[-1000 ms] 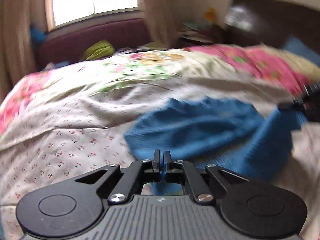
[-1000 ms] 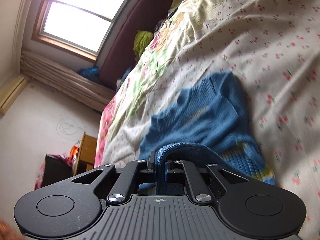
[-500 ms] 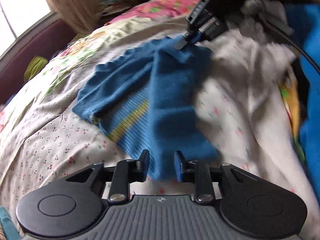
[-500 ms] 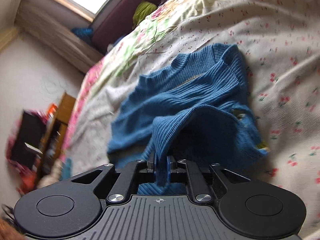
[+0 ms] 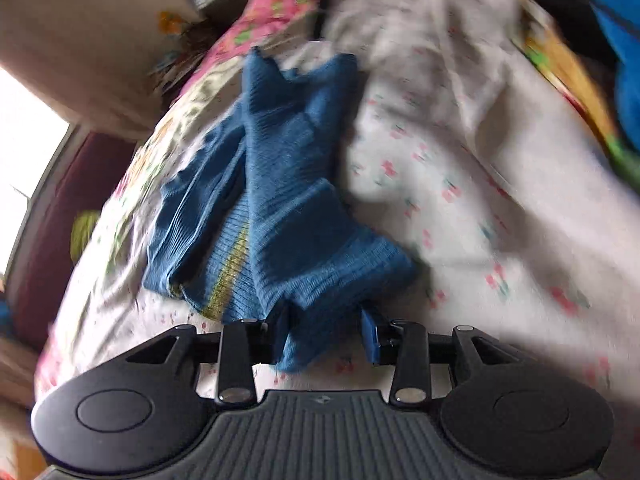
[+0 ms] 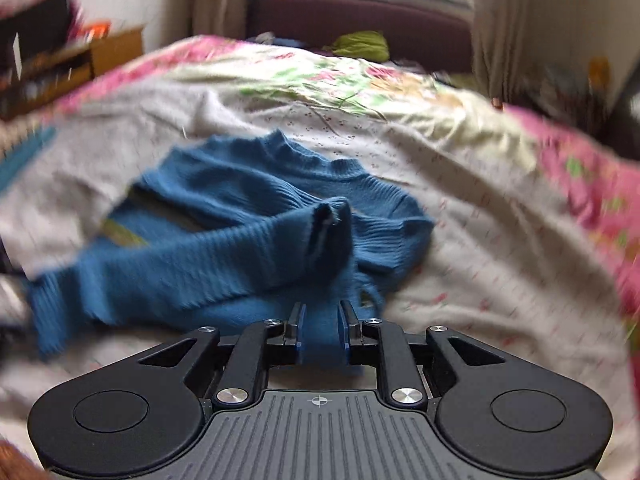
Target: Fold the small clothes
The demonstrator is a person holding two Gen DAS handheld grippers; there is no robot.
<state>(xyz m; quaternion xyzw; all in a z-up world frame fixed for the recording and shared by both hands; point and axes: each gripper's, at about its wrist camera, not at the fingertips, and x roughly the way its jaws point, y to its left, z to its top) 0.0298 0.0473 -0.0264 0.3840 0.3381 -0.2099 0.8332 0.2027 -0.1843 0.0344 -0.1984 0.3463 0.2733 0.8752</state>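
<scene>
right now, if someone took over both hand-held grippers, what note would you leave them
Left hand-held gripper: jaws opening, a corner of the blue sweater lies between them, no longer pinched.
Right hand-held gripper: jaws opening, sweater knit between them, grip loosening.
The sweater lies on the floral bedsheet, one side folded over the body, a sleeve draped across, collar toward the window.
Done: first lengthwise fold laid down.
Left: free both grippers, probably tuck the sleeve, fold again, smooth.
</scene>
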